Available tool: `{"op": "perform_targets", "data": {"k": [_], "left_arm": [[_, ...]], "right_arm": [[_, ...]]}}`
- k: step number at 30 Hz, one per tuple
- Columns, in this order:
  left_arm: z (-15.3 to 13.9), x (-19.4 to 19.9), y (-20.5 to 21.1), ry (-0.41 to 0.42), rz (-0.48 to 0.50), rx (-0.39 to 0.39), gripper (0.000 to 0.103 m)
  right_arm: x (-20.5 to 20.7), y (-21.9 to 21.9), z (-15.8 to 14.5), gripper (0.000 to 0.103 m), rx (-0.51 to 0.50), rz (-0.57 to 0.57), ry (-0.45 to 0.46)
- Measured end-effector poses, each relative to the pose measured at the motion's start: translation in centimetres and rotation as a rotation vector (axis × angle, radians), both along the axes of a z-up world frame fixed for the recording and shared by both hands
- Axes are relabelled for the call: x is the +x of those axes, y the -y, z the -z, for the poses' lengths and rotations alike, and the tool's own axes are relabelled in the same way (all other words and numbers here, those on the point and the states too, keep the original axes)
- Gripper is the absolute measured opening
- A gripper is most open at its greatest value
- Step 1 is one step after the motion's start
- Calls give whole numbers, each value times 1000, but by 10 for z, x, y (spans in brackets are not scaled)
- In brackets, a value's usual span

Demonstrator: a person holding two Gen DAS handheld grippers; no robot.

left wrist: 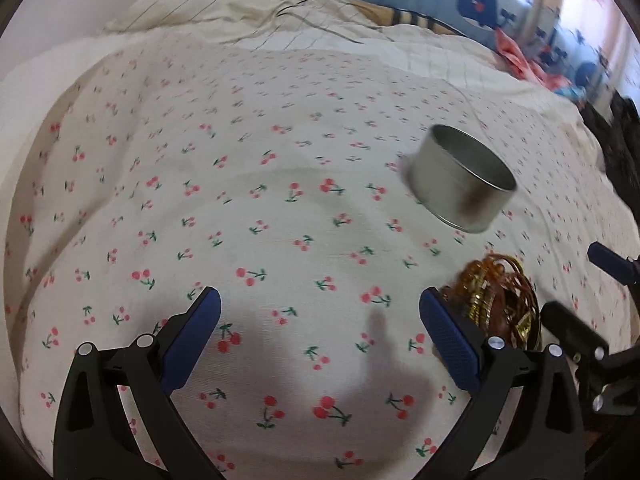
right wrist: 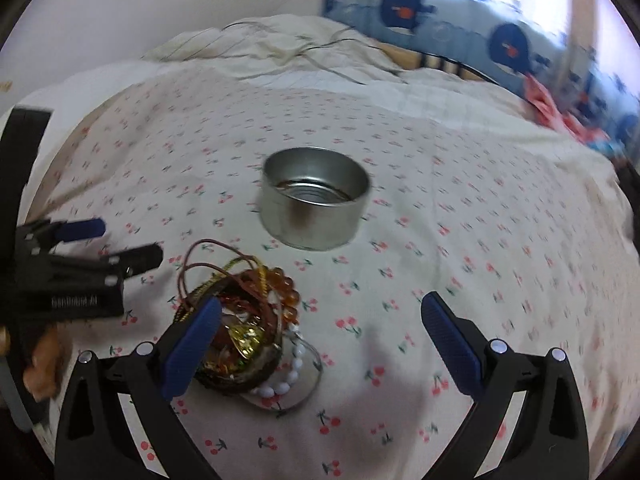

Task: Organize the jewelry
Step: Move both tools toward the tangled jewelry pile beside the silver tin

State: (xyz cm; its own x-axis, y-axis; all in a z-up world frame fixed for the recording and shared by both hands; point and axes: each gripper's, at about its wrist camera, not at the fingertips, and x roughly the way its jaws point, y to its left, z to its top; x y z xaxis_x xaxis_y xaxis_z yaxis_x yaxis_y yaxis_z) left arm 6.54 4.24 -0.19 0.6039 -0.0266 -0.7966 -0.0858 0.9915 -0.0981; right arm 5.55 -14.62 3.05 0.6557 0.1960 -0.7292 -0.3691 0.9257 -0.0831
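Observation:
A round silver tin (right wrist: 314, 196) stands open and empty on the cherry-print bedspread (right wrist: 460, 240); the left wrist view shows the tin (left wrist: 460, 184) to the right. In front of it lies a pile of jewelry (right wrist: 244, 320): amber beads, gold and brown bangles, a white bead bracelet (right wrist: 286, 376), heaped in a small dark dish. My right gripper (right wrist: 320, 332) is open, its left finger over the pile. My left gripper (left wrist: 320, 328) is open over bare cloth, the jewelry pile (left wrist: 496, 300) just beyond its right finger. The left gripper (right wrist: 120, 244) shows at the left of the right wrist view.
Rumpled cream bedding with thin cables (left wrist: 280, 12) lies at the far end of the bed. A blue patterned headboard cushion (right wrist: 460, 32) runs along the back right, with pink cloth (right wrist: 552, 108) beneath it. A dark object (left wrist: 620, 140) sits at the right edge.

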Motion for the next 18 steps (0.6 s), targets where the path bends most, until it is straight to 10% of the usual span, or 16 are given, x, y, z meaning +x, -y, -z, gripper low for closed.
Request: {"op": "perform_targets", "data": {"k": [9, 18], "left_arm": [[4, 3, 1, -10, 9, 11, 96], [5, 4, -4, -17, 0, -9, 96]], "right_arm": [[21, -11, 6, 94, 80, -154, -37], [25, -26, 12, 57, 49, -217, -37]]}}
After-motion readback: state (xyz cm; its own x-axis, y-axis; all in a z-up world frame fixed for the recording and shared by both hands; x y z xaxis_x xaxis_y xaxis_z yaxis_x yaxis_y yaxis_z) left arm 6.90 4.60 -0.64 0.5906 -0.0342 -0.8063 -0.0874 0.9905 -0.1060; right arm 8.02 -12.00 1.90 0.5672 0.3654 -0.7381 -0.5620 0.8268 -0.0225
